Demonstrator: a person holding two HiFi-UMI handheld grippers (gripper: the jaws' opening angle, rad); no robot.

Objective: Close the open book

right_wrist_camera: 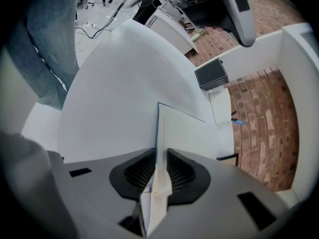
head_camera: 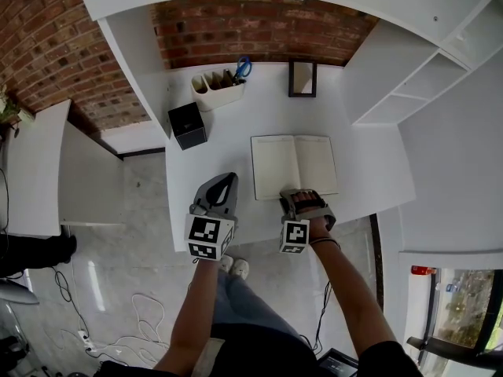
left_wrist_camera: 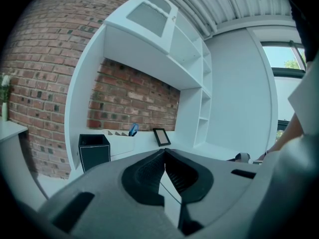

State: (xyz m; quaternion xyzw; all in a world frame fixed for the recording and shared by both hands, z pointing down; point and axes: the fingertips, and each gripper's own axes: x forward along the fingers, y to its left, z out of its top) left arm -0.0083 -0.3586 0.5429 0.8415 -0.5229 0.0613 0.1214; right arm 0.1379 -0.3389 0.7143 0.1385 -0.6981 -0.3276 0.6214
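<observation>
The open book lies flat on the white desk, cream pages up, spine running away from me. My right gripper sits at the book's near edge, close to the spine. In the right gripper view its jaws are shut on the book, with the pads pressed against the pages and the blue cover edge. My left gripper hovers over the desk just left of the book, apart from it. Its pads meet at the tip with nothing between them.
A black box stands at the desk's back left. Behind it are a white organiser with blue scissors and a small picture frame against the brick wall. White shelves rise at the right. The desk's front edge is under my wrists.
</observation>
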